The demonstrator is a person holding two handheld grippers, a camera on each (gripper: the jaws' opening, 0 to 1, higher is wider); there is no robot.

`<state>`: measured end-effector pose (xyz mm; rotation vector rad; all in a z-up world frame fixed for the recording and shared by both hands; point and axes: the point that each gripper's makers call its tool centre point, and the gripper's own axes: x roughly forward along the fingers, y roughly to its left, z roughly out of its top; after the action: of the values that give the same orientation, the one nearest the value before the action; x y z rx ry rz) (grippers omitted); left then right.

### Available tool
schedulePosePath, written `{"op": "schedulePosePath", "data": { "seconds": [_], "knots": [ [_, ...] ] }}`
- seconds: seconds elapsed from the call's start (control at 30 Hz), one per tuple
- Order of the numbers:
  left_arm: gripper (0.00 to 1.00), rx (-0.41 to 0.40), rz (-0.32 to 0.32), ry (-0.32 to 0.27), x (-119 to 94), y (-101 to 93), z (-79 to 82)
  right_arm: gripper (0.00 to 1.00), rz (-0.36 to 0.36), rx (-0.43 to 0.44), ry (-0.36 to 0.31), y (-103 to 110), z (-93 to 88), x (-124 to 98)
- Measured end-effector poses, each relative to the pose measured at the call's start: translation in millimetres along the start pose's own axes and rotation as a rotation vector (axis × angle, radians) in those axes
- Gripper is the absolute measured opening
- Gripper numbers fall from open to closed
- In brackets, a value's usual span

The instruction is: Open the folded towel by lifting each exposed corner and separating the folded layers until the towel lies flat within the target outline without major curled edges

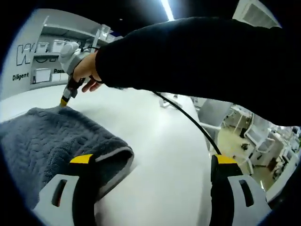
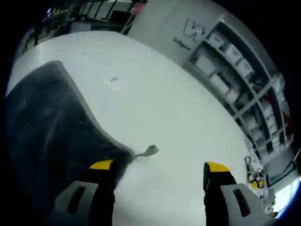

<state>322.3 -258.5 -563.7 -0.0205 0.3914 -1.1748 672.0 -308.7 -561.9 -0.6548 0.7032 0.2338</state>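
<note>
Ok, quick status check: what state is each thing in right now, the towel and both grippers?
Towel: still folded, lying on the table, rounded fold edge toward the left gripper.
Towel tag: sticking out flat from the corner.
Left gripper: open, one jaw over the towel's fold.
Right gripper: open, at the towel's far corner.

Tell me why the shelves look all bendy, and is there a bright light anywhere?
In the right gripper view the fisheye lens curves the shelves and bows the table edge; the towel looks dark and a bit soft. In the left gripper view a bright ceiling light strip glows at the top, the towel shows its weave sharply, and the black sleeve looms large.
</note>
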Motion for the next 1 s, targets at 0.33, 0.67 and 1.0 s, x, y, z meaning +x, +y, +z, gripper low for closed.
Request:
{"op": "schedulePosePath", "data": {
  "seconds": [0.33, 0.67, 1.0],
  "knots": [
    [1.00, -0.104, -0.093, -0.001, -1, -17.2, -8.7, 0.73, -0.041, 0.040, -0.029, -9, 6.2, -16],
    [0.98, -0.102, -0.152, 0.015, -11, -45.1, -11.2, 0.76, -0.035, 0.006, -0.045, -1, -0.1, -32],
    [1.00, -0.068, -0.096, -0.052, -37, -40.1, 5.7, 0.82, -0.018, -0.004, -0.074, 3, 2.9, -60]
  ]
}}
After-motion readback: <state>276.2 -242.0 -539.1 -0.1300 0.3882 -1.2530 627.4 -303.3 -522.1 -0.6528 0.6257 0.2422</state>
